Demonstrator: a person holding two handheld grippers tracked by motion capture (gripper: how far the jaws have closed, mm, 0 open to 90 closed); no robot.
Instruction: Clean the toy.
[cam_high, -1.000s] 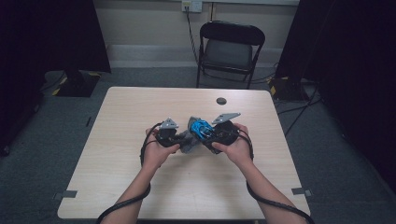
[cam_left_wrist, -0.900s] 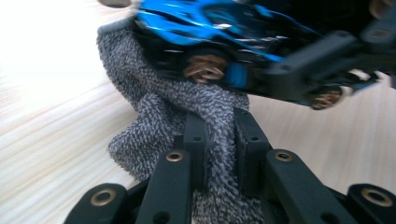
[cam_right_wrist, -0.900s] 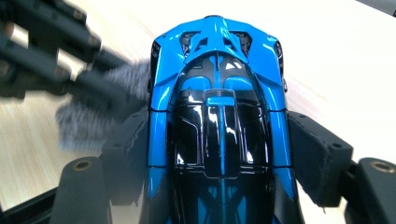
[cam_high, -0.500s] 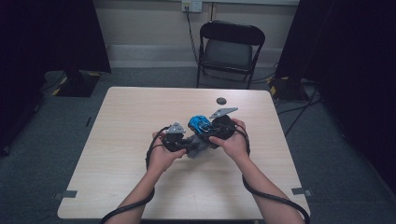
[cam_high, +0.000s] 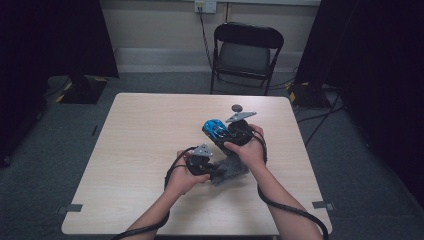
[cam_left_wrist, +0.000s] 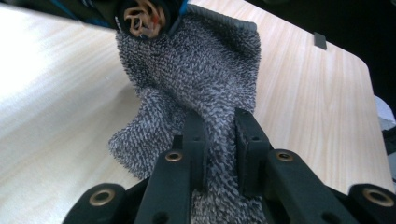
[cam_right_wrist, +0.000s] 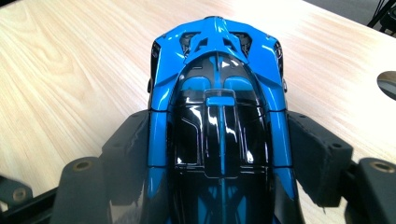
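Room: dim, with dark curtains at both sides, grey carpet, and a black folding chair (cam_high: 245, 52) against the far wall behind the table.
Surface: a pale wood-grain table (cam_high: 140, 150) with rounded corners; a small dark round thing (cam_high: 236, 107) lies near its far edge, too small to tell what it is.
Car's heading: the toy car (cam_right_wrist: 219, 121) is lifted off the table, its long axis running along the right gripper's jaws, one end pointing away from that gripper and toward the table's far left in the high view (cam_high: 216, 129).
Car's look: glossy bright blue body with a black canopy and a blue stripe down the middle.
Right gripper (cam_high: 239, 134): its jaws clamp the car's two flanks.
Cloth: a grey, nubbly knitted cloth (cam_left_wrist: 196, 79), crumpled, hanging between the car's underside and the left gripper, just above the table's near middle.
Left gripper (cam_left_wrist: 219, 140): jaws pinched tight on a fold of the cloth.
Hands: both come in from the near edge, cables trailing from them.
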